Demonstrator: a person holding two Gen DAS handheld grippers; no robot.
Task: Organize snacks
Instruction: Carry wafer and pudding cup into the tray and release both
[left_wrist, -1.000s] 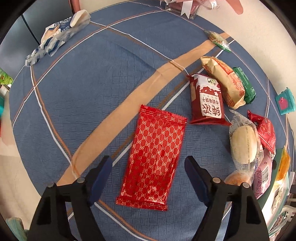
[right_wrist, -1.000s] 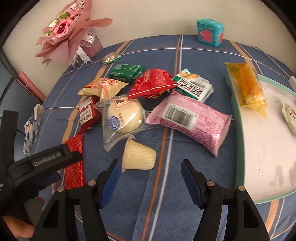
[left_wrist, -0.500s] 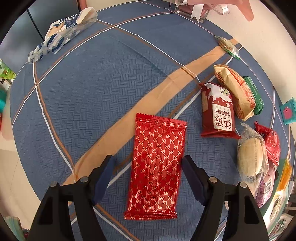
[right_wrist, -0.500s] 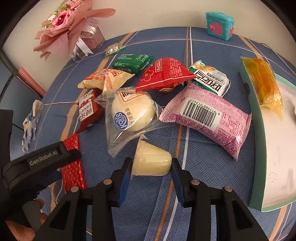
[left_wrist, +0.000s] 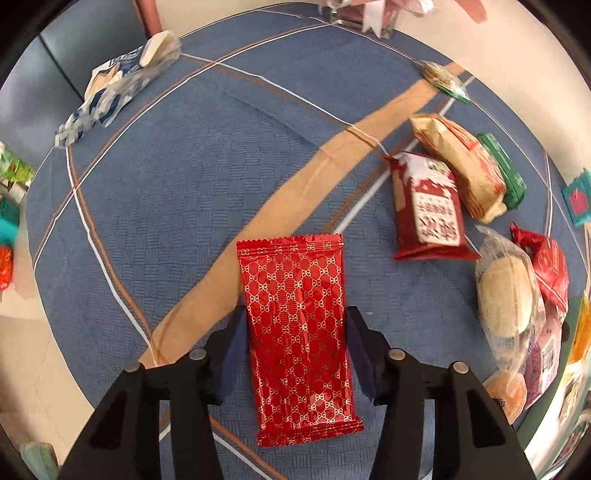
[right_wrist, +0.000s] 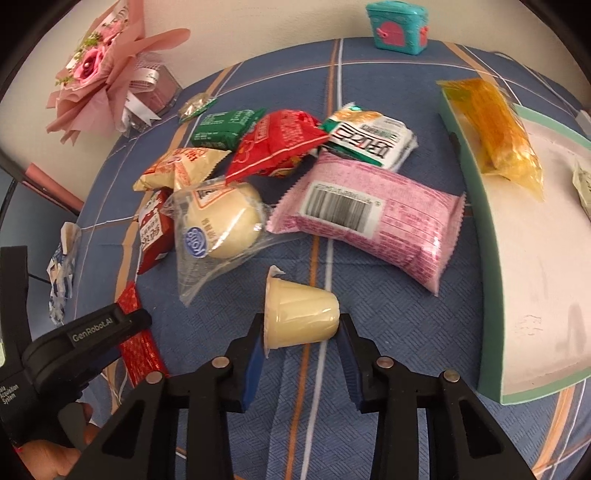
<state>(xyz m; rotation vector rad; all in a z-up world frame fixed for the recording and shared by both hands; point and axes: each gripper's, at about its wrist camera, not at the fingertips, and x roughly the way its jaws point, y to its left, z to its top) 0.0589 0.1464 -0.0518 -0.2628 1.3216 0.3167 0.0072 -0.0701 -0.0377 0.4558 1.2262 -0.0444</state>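
The left gripper (left_wrist: 295, 345) has its two fingers (left_wrist: 234, 347) pressed against the long sides of a shiny red snack packet (left_wrist: 297, 332) with a gold pattern, so it is closed on the packet. The packet lies flat on the blue checked cloth (left_wrist: 192, 177) that covers the bench, partly over a tan stripe. The right gripper (right_wrist: 301, 349) has its fingers (right_wrist: 253, 363) squeezed on a pale yellow jelly cup (right_wrist: 301, 314) that lies on its side, with its foil lid end at the left finger. Just behind the cup sits a round bun in a clear wrapper (right_wrist: 218, 225) and a big pink packet (right_wrist: 369, 218) with a barcode. Farther back is a pile with a red bag (right_wrist: 277, 144), a green packet (right_wrist: 221, 127), a white and green packet (right_wrist: 369, 138) and a tan bag (right_wrist: 181, 168). A dark red and white packet (right_wrist: 153, 229) lies next to the bun. To the right is a green-edged tray (right_wrist: 476, 206) with a white inside, and a yellow bag (right_wrist: 498, 133) rests over its near rim. A teal toy box (right_wrist: 397, 24) and a pink flower bouquet (right_wrist: 107, 70) stand near the wall. In the left wrist view, a blue and white wrapper (left_wrist: 114, 88) lies far off at the edge of the bench.
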